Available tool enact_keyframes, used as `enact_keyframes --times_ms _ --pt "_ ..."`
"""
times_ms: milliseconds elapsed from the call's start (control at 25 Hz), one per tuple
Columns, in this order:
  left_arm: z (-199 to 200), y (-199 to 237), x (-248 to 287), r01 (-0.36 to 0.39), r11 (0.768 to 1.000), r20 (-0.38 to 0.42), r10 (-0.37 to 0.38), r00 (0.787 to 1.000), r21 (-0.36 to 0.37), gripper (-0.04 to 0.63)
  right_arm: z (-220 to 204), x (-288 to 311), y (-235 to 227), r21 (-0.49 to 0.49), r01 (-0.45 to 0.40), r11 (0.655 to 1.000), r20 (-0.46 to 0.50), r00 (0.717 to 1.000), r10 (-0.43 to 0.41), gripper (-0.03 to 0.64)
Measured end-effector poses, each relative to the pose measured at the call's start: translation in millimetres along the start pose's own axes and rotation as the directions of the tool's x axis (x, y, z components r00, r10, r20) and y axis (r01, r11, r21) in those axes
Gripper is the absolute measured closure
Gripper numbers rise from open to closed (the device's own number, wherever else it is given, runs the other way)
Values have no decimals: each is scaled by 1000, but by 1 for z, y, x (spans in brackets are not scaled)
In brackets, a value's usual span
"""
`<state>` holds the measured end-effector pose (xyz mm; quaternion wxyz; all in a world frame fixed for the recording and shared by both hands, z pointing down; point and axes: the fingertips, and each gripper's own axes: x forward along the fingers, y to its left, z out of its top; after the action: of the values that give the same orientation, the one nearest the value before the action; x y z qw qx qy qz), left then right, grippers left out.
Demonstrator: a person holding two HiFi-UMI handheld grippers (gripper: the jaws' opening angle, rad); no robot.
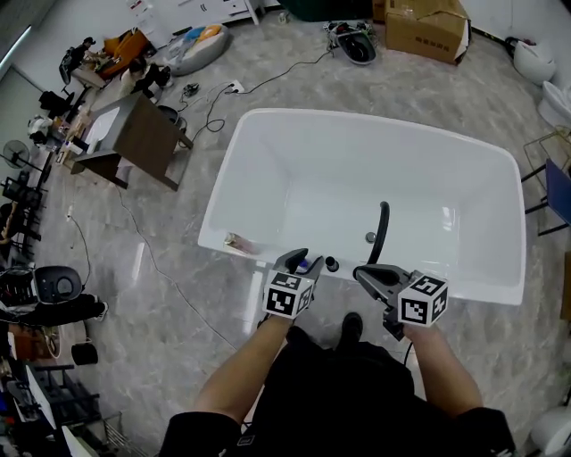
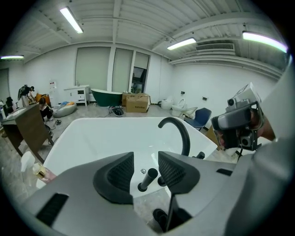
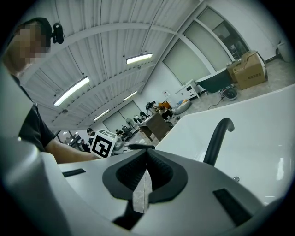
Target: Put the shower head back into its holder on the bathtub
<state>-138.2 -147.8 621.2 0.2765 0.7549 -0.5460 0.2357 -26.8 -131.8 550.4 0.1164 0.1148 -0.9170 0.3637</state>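
Shower head [image 2: 148,178] upright on the bathtub [image 1: 268,178] rim
Left tool [image 2: 145,168] open, empty, nearer; shower head just ahead, below its jaws, long axis near upright, seemingly seated in its holder; right tool [image 3: 146,169] closed on nothing.

It is a large open workshop hall, not a home bathroom. A white bathtub [image 1: 357,119] stands free on a tiled floor [image 1: 178,303], with trailing cables [image 1: 294,68] and a cardboard box [image 1: 426,27] at the top of the frame. Cluttered desks [image 1: 134,134] fill the upper left, and strip lights [image 2: 71,20] hang overhead.
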Motion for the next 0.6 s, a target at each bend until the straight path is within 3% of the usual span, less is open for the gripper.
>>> enact_keyframes --times_ms 160,360,600 --pt "20 8 -26 -23 1000 93 23 995 -3 427 1 -2 3 -6 -16 1000 -1 1000 16 597" --pt "48 -3 -72 41 995 195 -58 979 90 485 15 -5 10 -26 -39 999 21 999 40 600" --pt "70 11 -118 61 996 279 -75 957 58 555 47 18 29 -130 -71 989 43 996 77 601"
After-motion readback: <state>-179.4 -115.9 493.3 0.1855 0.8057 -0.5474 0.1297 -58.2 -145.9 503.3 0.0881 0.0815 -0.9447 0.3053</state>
